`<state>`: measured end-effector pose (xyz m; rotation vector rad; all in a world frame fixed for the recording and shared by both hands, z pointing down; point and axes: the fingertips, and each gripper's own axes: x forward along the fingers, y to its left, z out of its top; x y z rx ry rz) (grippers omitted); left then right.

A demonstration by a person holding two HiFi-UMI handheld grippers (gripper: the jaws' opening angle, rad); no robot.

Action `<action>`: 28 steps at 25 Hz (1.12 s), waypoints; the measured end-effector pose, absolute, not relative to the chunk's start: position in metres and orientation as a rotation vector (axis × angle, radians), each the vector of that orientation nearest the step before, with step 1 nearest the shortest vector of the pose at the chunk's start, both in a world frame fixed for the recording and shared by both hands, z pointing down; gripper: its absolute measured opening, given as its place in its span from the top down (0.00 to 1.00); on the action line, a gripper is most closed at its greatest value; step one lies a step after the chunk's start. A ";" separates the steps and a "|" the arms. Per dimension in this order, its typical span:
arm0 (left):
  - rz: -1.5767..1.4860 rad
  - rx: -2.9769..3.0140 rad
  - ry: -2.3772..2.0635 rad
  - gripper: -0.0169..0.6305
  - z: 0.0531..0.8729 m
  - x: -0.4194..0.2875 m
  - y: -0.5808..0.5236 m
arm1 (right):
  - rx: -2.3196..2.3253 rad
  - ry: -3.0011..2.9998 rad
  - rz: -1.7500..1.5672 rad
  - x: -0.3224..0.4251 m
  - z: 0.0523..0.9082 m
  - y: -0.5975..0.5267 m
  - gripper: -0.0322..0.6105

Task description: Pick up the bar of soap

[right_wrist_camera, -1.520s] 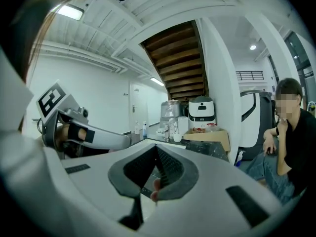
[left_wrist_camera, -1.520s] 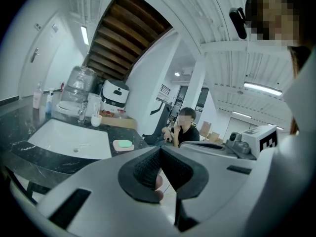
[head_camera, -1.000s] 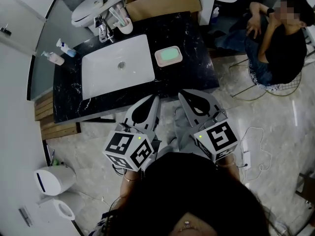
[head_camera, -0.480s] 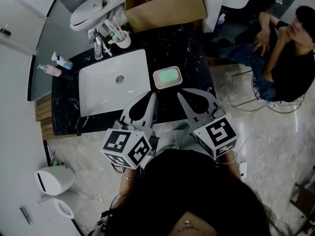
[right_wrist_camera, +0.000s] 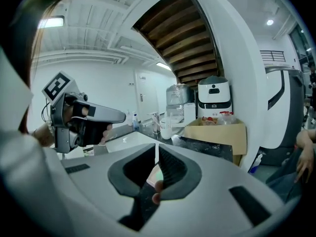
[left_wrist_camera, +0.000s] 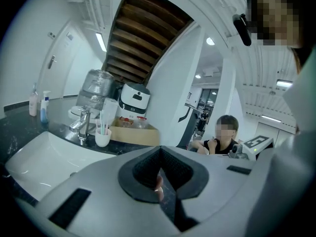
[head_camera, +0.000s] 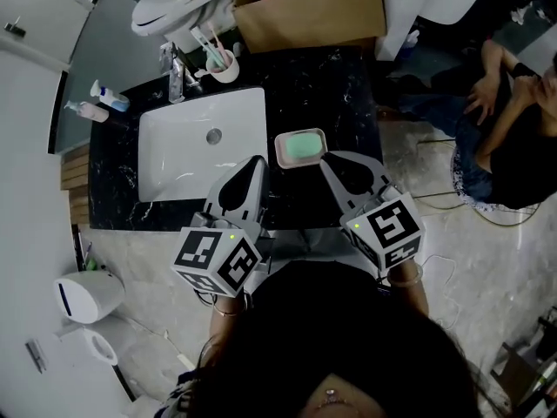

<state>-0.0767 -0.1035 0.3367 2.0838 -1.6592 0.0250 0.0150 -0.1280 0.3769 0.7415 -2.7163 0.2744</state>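
Seen from above, a black marble worktop (head_camera: 348,103) carried a white rectangular sink (head_camera: 187,159) towards its left end. The task's thing, a pale green bar of soap (head_camera: 302,145), lay flat in a pinkish-white rectangular dish (head_camera: 280,149) just right of the sink's front right corner, about midway between the worktop's back and front edges. The grey left gripper (head_camera: 255,160), with its black-and-white marker cube nearest the person, pointed in from the front edge, its tip over the sink's front right corner just left of the dish. Its jaws were pressed together with nothing between them. The grey right gripper (head_camera: 325,158) pointed in beside it, its tip near the dish's front right corner; whether it touched the dish could not be told. Its jaws were likewise closed and empty, and neither gripper was on the soap. At the back edge, behind the sink, stood a chrome tap (head_camera: 174,70) and a white cup of toothbrushes (head_camera: 224,64). A brown cardboard box (head_camera: 309,14) sat behind the worktop's back edge, towards the right. Two small pump bottles (head_camera: 100,104) stood at the back left corner. A white pedal bin (head_camera: 84,296) stood on the pale tiled floor (head_camera: 487,259) to the left, and a seated person in dark clothes (head_camera: 513,138) was off to the right.
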 end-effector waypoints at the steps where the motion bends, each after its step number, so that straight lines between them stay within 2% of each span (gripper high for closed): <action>1: 0.024 2.076 -1.666 0.96 0.337 -0.080 -0.105 | 0.735 -2.710 0.278 0.014 0.380 -0.131 0.94; 15: 0.032 2.094 -1.620 0.97 0.336 -0.124 -0.137 | 0.726 -2.593 0.244 -0.015 0.408 -0.163 0.93; 28: 0.078 2.071 -1.581 0.97 0.352 -0.161 -0.152 | 0.518 -2.399 0.117 -0.036 0.460 -0.173 0.82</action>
